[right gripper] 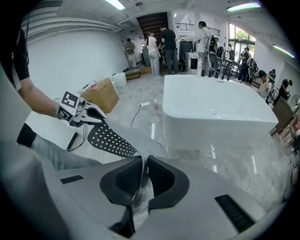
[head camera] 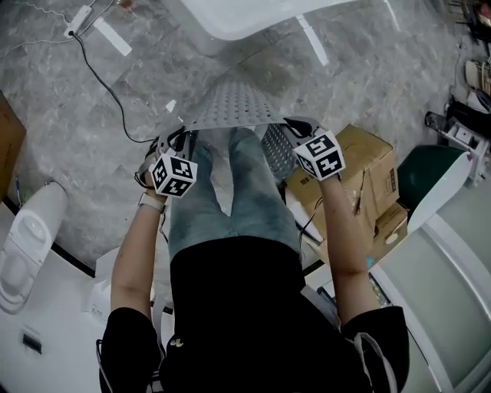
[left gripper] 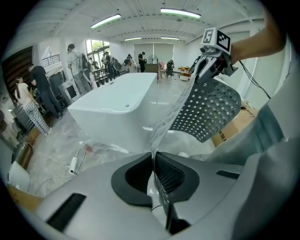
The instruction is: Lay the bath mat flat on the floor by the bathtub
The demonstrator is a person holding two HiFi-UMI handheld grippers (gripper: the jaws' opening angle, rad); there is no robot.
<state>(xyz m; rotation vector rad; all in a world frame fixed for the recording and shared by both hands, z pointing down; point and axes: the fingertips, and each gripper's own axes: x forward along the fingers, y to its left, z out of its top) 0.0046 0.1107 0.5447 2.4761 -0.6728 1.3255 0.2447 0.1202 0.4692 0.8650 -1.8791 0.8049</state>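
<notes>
Bath mat held over marble floor, near side of the tub: I have the left gripper [left gripper: 153, 156] clenched on 1 near corner of the perforated grey bath mat [head camera: 232, 104] and the right gripper [right gripper: 142, 160] clenched on the other, each pair of jaws pinching the thin sheet. The mat hangs between the 2 grippers in front of my jeans-clad legs [head camera: 230, 199], its free edge curling toward the white bathtub [head camera: 238, 15] at the far end. I cannot tell whether that edge touches the floor [head camera: 360, 69].

A black cable [head camera: 107, 84] runs across the floor on the left from a white power strip [head camera: 80, 17], passing close to the mat's left side. 2 white strips [head camera: 112, 37] lie on the floor near the tub. Cardboard boxes [head camera: 367, 165] are stacked just right of my legs, with a dark green object [head camera: 420, 173] beyond them. A white fixture [head camera: 27, 238] stands near left. People [left gripper: 75, 61] stand well beyond the tub.
</notes>
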